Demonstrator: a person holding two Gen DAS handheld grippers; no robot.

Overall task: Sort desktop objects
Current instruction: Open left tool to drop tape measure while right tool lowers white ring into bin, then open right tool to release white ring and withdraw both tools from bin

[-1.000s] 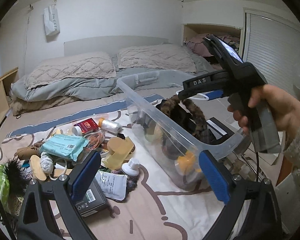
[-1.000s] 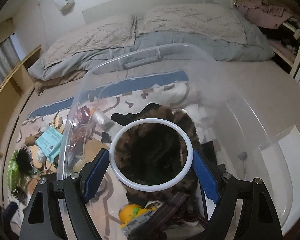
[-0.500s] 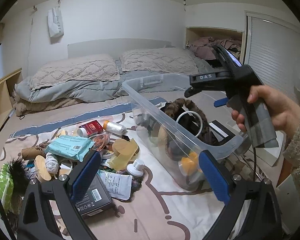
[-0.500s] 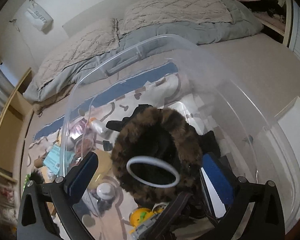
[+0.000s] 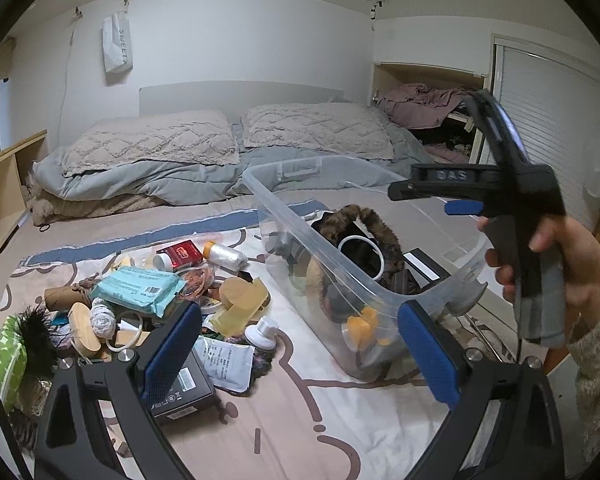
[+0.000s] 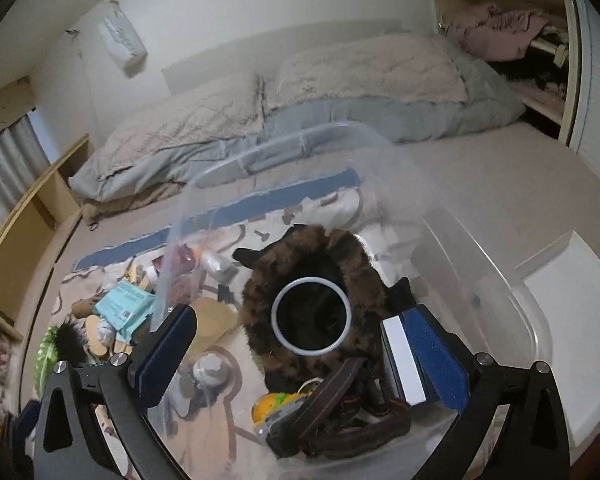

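White plastic ring (image 6: 311, 315) lies on a brown furry item (image 6: 308, 280) inside the clear plastic bin (image 5: 380, 280) on the bed. Right gripper (image 6: 300, 354) is above it; its fingers have just been opening, nothing between them. Left gripper (image 5: 296, 356) fingers are apart, empty.

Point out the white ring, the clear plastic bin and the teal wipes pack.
white ring (image 6: 311, 316): right wrist view, on its left band, lying on the furry item.
clear plastic bin (image 5: 300, 216): left wrist view, on its near long rim.
teal wipes pack (image 5: 138, 289): left wrist view, middle of its top face.
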